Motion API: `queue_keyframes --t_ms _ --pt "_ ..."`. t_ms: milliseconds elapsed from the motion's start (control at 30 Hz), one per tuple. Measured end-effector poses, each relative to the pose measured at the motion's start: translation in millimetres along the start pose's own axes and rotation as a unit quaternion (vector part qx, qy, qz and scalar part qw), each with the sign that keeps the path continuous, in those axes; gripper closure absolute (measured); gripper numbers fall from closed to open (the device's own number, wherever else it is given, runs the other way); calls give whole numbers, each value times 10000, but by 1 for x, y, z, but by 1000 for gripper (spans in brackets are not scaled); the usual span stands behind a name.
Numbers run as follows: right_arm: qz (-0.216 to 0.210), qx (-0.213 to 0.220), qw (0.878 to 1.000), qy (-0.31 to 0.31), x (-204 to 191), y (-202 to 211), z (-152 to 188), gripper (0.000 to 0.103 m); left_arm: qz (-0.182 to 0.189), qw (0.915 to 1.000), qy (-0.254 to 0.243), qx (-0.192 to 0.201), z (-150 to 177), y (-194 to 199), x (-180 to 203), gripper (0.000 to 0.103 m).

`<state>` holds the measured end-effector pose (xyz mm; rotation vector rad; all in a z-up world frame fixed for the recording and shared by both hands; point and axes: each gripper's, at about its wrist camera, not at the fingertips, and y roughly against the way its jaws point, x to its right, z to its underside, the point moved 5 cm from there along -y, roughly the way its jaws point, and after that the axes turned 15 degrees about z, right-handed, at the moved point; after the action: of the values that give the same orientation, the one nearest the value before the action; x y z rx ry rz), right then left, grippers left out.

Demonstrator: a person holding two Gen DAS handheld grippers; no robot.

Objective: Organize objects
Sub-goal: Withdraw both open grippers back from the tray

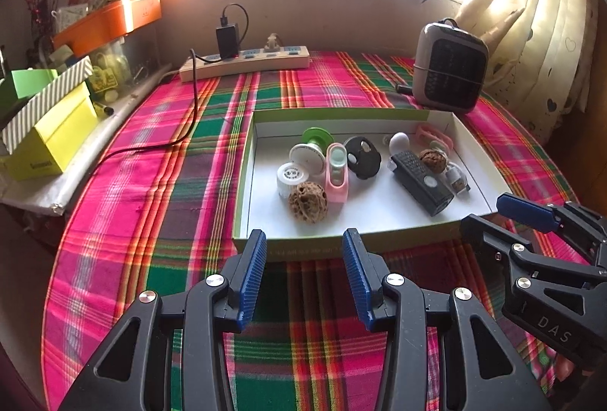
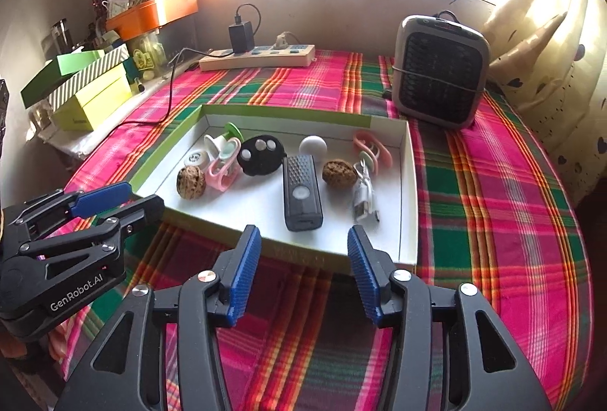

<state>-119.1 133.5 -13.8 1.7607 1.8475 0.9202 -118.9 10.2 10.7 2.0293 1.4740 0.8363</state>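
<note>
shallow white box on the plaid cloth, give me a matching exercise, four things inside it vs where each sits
Inside the shallow white box:
1. dark grey ribbed remote
2. white coiled cable
3. black round disc with silver buttons
4. brown wrinkled walnut beside the pink holder

a. left end
b. right end
c. centre, near front wall
d. behind the remote, to its left

Pairs: 1-c, 2-b, 3-d, 4-a

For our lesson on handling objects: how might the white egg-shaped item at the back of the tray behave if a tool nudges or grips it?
The white egg looks smooth and rounded, so it would probably roll across the flat tray floor. Its curved, glossy surface might slip from a pinch. It seems small, so likely light.
</note>
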Motion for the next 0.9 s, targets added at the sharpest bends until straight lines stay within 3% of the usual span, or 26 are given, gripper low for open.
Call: queue_keyframes --t_ms 733,900 --pt "208 -207 9995 153 -6 -2 37 52 -106 9998 81 -165 38 -3 -3 63" --pt "319 -256 9990 160 -5 -3 43 45 -166 9994 157 -245 44 -5 -6 63"
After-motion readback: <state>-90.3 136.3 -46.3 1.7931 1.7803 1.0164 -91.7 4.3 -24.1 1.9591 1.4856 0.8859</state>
